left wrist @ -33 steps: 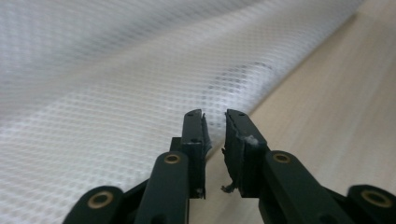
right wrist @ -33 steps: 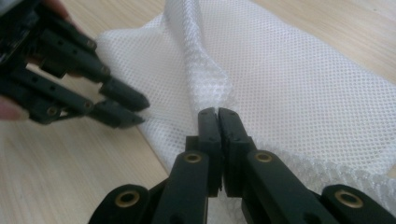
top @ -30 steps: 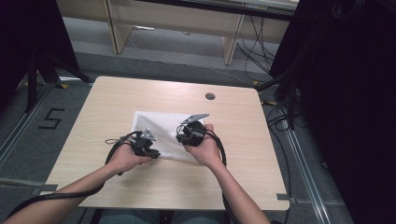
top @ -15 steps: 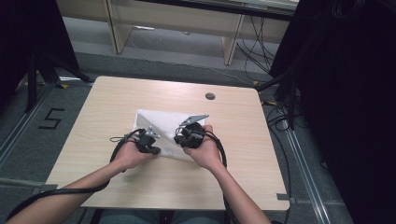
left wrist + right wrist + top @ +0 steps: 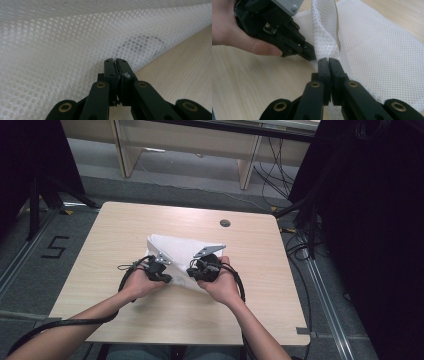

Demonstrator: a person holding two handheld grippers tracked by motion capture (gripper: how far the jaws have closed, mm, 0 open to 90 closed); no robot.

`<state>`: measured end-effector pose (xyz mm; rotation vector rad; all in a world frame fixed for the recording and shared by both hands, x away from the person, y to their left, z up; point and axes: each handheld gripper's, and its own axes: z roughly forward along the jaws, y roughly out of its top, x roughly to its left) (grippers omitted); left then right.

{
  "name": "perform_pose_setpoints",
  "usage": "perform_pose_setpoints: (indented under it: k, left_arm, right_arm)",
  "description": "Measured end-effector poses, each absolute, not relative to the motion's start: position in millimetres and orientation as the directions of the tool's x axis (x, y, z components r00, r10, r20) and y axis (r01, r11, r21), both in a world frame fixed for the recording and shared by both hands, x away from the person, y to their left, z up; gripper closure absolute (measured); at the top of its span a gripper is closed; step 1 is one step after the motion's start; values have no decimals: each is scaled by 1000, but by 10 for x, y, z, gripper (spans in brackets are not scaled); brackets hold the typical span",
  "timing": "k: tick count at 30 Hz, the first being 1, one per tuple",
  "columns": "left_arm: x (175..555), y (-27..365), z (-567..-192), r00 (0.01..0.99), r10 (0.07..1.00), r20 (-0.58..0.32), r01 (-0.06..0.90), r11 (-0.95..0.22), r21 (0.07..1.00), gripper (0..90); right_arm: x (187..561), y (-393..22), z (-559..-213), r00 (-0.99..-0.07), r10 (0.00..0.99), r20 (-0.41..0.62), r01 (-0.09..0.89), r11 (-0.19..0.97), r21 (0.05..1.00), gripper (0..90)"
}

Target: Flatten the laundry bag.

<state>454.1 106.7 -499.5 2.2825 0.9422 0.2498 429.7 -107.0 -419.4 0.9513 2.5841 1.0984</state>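
Note:
A white mesh cloth (image 5: 180, 251) lies on the wooden table (image 5: 125, 220), and its near edge is lifted and bunched. My left gripper (image 5: 170, 278) is shut on that edge. In the left gripper view the jaws (image 5: 115, 61) meet with a bit of mesh (image 5: 75, 50) pinched between them. My right gripper (image 5: 192, 274) is shut on the same edge just beside it. In the right gripper view its tips (image 5: 328, 60) clamp a twisted fold of the mesh (image 5: 374, 50). The left gripper (image 5: 310, 55) almost touches them from the left, with a hand behind it.
A round dark cable hole (image 5: 225, 223) sits in the table's far right part. Cables trail from both grippers over the near edge. A dark ring (image 5: 140, 45) shows through the mesh. Desk legs and cables stand on the floor beyond the table.
The mesh lay flatter before; its near edge now stands gathered up between the two grippers. The left gripper has edged toward the right one. Both hands have hardly moved.

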Motion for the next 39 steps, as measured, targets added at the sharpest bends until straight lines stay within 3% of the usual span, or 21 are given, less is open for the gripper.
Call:
perform_pose_setpoints:
  k: [14,27,39]
  left_arm:
    - [4381,1062,-4969,786,615,-66,532,-618,579,880]
    - [4511,979,-5018,757,646,-97,557,-560,613,885]
    - [4486,1108,-4892,745,664,-66,540,-543,643,864]
  right_arm:
    - [4249,-1094,-4243,-748,654,116,526,477,704,897]
    - [4143,-1122,-4232,-765,633,121,510,480,714,897]
    - [4000,-1157,-4181,-801,589,106,473,514,716,897]
